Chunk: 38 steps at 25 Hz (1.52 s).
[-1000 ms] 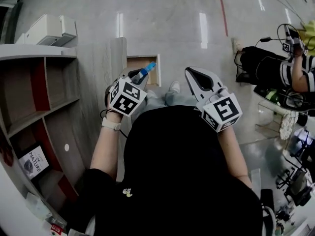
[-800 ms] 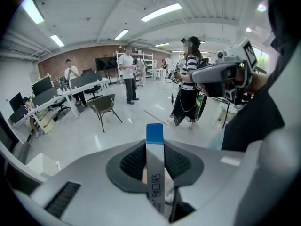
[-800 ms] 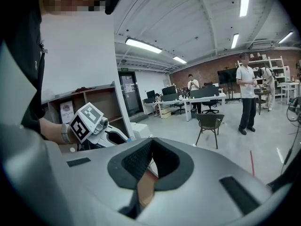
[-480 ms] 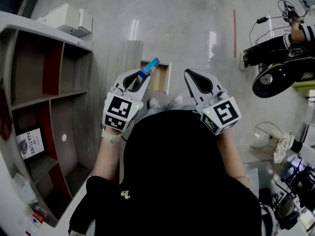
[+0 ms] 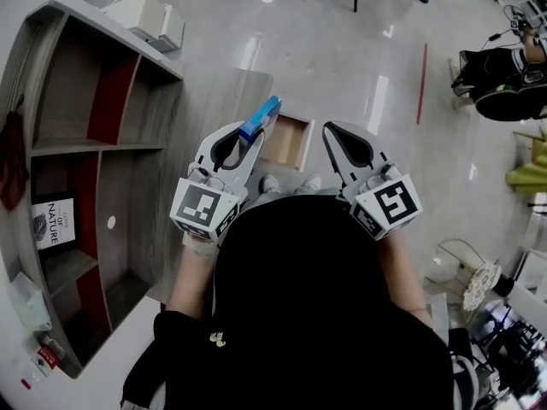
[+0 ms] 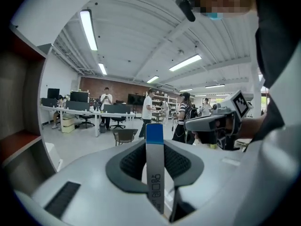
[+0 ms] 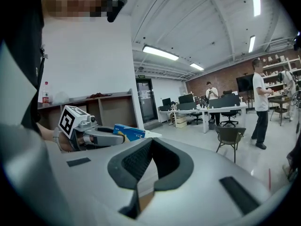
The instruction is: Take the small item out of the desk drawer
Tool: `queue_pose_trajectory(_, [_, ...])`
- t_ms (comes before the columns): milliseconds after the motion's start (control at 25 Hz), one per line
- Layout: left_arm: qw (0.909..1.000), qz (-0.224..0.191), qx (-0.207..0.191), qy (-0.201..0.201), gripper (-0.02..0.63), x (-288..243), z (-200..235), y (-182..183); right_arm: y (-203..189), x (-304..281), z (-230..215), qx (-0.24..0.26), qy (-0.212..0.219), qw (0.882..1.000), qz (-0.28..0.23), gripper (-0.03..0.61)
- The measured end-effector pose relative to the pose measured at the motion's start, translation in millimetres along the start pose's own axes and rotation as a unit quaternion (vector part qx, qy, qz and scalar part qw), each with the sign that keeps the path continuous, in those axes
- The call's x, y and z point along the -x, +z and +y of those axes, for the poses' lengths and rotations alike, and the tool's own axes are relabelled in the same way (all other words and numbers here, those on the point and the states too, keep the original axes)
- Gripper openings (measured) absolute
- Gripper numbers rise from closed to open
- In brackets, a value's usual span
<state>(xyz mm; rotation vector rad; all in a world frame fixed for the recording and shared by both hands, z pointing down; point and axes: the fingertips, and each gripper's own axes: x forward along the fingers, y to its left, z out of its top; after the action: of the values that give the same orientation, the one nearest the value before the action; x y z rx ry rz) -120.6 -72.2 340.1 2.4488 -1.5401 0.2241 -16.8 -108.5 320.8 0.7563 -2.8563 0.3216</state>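
Small item, a slim blue-ended box, is clamped between the fingers of the left gripper, its long axis projecting beyond their tips, over the open drawer. Right gripper is held alongside, fingers together, empty.

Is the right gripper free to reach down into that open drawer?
Probably yes: the right gripper is empty and the open drawer lies below it, nothing between; the left gripper holds the box.

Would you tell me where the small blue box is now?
The blue box sits clamped in the left gripper, left of centre in the head view, beside the open drawer.
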Motion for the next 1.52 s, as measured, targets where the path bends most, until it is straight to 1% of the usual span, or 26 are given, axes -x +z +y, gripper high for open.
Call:
queue_pose_trajectory(120, [0.9996, -0.026, 0.004, 0.009, 0.094, 12.4, 4.7, 9.0, 4.5, -7.1, 10.1, 0.003, 0.016, 1.0, -0.001, -0.003])
queue_pose_trajectory(360, [0.9968, -0.057, 0.049, 0.025, 0.094, 31.5, 20.3, 16.8, 11.5, -18.3, 21.6, 0.007, 0.032, 0.999, -0.007, -0.003])
queue_pose_trajectory(520, [0.9953, -0.075, 0.054, 0.029, 0.094, 39.9, 25.0, 20.4, 14.7, -22.2, 26.7, 0.004, 0.039, 0.999, -0.011, -0.003])
queue_pose_trajectory(640, [0.994, -0.089, 0.055, 0.031, 0.094, 43.5, 25.7, 23.9, 19.1, -23.6, 26.4, 0.007, 0.037, 0.999, -0.025, -0.003])
queue_pose_trajectory(760, [0.9927, -0.099, 0.057, 0.039, 0.094, 46.0, 26.0, 26.2, 19.4, -22.3, 26.0, 0.01, 0.035, 0.999, -0.024, -0.003])
queue_pose_trajectory(960, [0.9915, -0.105, 0.059, 0.049, 0.094, 47.1, 26.6, 26.9, 16.6, -20.1, 26.9, 0.006, 0.039, 0.999, -0.015, -0.003])
queue_pose_trajectory(1240, [0.9924, -0.101, 0.055, 0.043, 0.094, 45.3, 18.7, 25.0, 10.8, -16.3, 28.1, 0.014, 0.041, 0.999, -0.004, -0.003])
queue_pose_trajectory(1520, [0.9925, -0.094, 0.065, 0.043, 0.094, 41.4, 13.7, 20.8, 7.8, -8.7, 25.7, 0.009, 0.041, 0.999, 0.001, -0.003])
